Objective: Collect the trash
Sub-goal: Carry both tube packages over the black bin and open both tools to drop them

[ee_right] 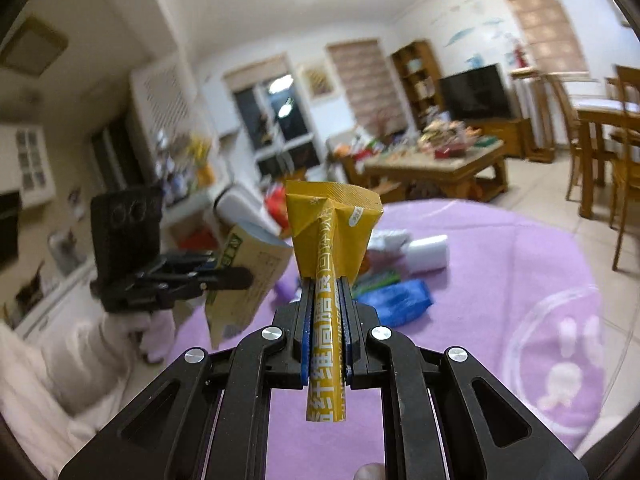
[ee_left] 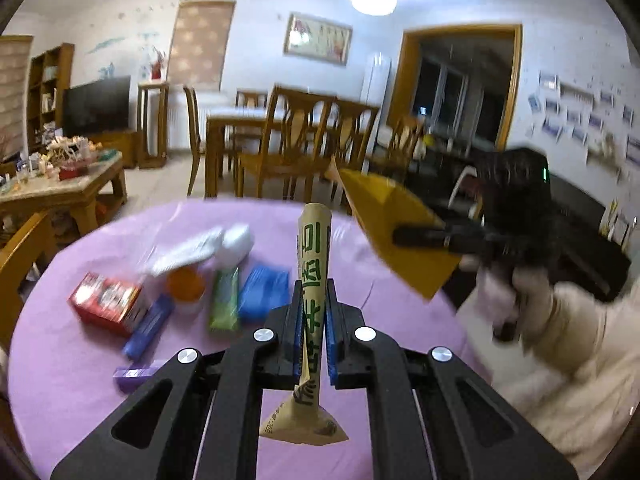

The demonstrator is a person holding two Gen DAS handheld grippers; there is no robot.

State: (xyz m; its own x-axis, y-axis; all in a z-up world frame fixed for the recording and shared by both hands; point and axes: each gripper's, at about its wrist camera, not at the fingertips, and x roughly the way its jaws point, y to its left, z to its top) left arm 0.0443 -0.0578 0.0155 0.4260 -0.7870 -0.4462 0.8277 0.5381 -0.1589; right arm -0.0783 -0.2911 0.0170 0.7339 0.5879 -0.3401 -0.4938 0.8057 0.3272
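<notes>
My left gripper (ee_left: 314,285) is shut on a flattened beige drink carton (ee_left: 314,236) with green print, lifted above the purple-covered round table (ee_left: 72,380). My right gripper (ee_right: 328,280) is shut on a flattened yellow carton (ee_right: 332,220) with white print, also in the air. The left wrist view shows the right gripper (ee_left: 420,238) with the yellow carton (ee_left: 384,208) to the right. The right wrist view shows the left gripper (ee_right: 240,276) with the beige carton (ee_right: 260,264) to the left. Several pieces remain on the cloth: a red box (ee_left: 106,304), a blue packet (ee_left: 264,290), a green wrapper (ee_left: 224,300).
A white tissue pack (ee_left: 236,244), an orange item (ee_left: 186,286), a dark blue bar (ee_left: 148,328) and a purple piece (ee_left: 132,376) also lie on the cloth. A cream sleeve (ee_left: 580,340) is at right. Wooden dining chairs (ee_left: 296,136) and a cluttered coffee table (ee_left: 60,192) stand beyond.
</notes>
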